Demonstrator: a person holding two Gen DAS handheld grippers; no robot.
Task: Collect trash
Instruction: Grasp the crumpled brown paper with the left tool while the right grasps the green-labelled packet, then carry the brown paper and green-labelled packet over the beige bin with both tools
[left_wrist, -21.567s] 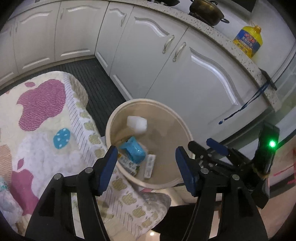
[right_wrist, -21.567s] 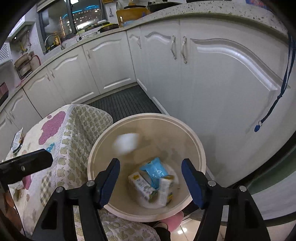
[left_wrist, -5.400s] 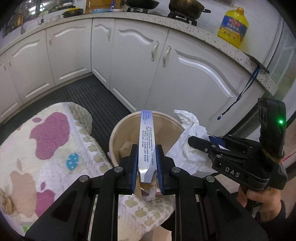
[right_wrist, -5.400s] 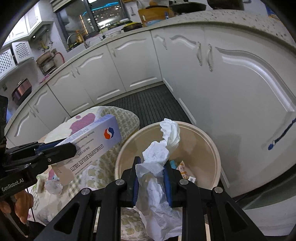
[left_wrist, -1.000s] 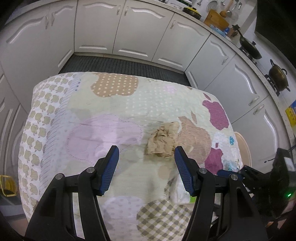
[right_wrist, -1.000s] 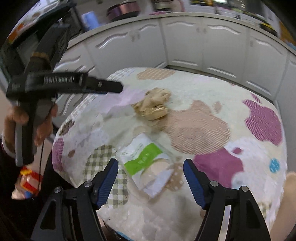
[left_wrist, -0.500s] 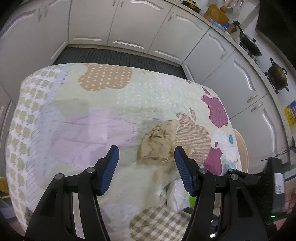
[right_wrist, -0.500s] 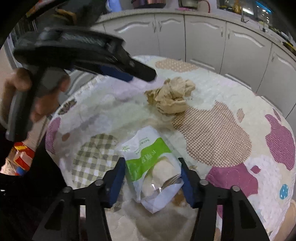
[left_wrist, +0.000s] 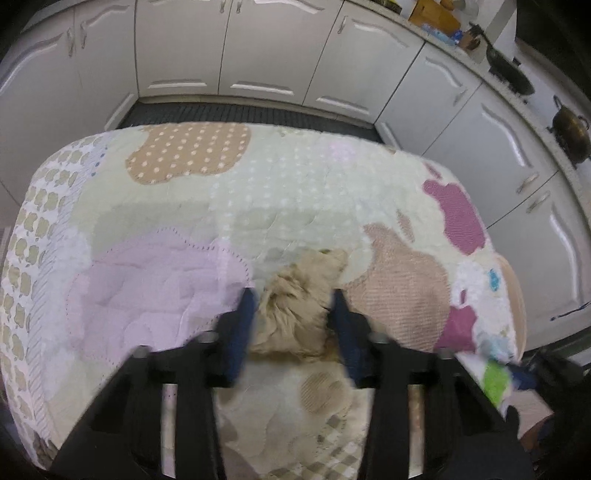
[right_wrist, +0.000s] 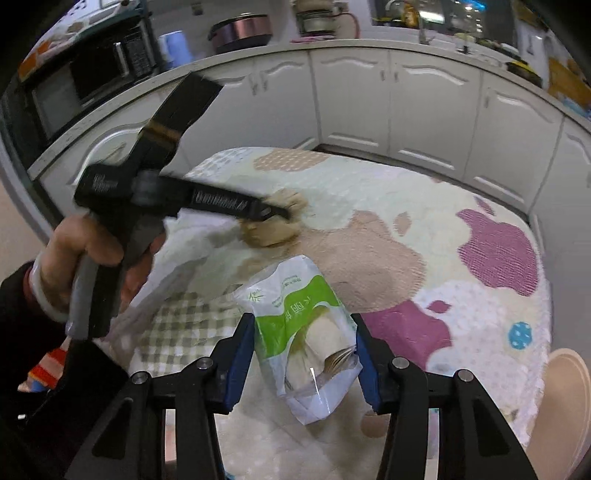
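Patchwork quilt (left_wrist: 303, 192) covers the table among white kitchen cabinets (left_wrist: 266, 44).

Table (left_wrist: 295, 192) covered with a quilted cloth (right_wrist: 424, 192) patterned in pink, tan and purple apple shapes. Crumpled brown paper (left_wrist: 299, 306) lies near the middle. Just beside it, towards the near edge, a white-and-green plastic packet (right_wrist: 306, 332).

Tan paper wad (left_wrist: 295, 306) — green-and-white packet (right_wrist: 306, 332)
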